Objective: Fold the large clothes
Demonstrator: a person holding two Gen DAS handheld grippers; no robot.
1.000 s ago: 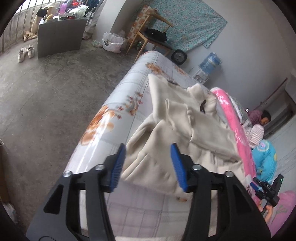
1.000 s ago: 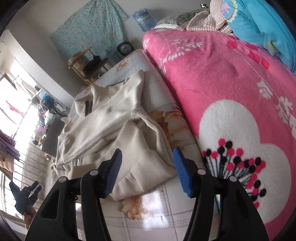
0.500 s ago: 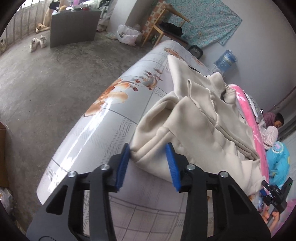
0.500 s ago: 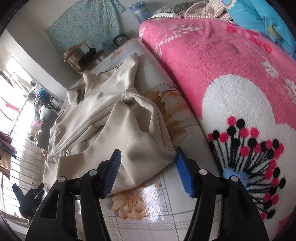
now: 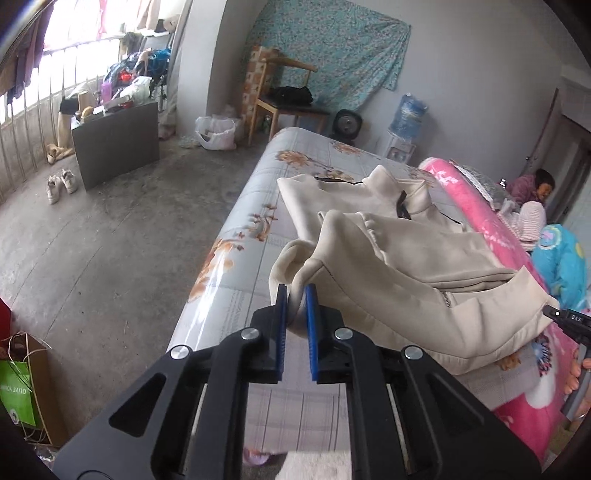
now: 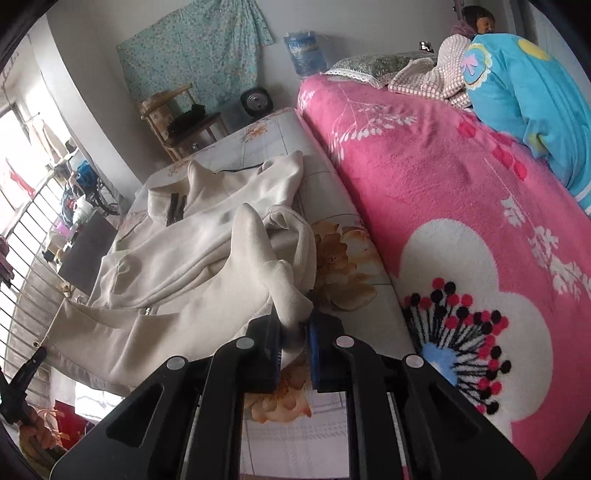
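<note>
The left gripper [image 5: 295,295] pinches a corner of the cream jacket [image 5: 399,266] at the near end of the bed, its blue pads [image 5: 281,325] having just closed until only a thin fold of hem sits between them. The right gripper [image 6: 295,328] has likewise just closed on the jacket's [image 6: 177,266] other near corner, the cloth bunched and drawn up into a peak between its pads [image 6: 317,347]. Both corners are raised off the floral sheet [image 5: 236,236], and the hem sags between them.

The rest of the jacket lies crumpled along the sheet, collar and dark zipper [image 5: 400,206] toward the far end, a zipped pocket [image 5: 447,297] showing on the near panel. It lies beside the pink blanket [image 6: 424,177], which covers the bed's other half. A blue quilt [image 6: 532,96] is heaped on the blanket's far side, with a person [image 6: 476,18] partly visible behind it.

Beyond the bed's far end stand a wooden chair [image 5: 288,92] holding a dark bag, a small fan [image 5: 347,123] and a water bottle [image 5: 410,114], under a teal cloth [image 5: 332,48] hung on the wall. On the concrete floor [image 5: 92,251] are a grey cabinet [image 5: 116,142], a pair of white shoes [image 5: 61,182] and a green bag [image 5: 16,391].
</note>
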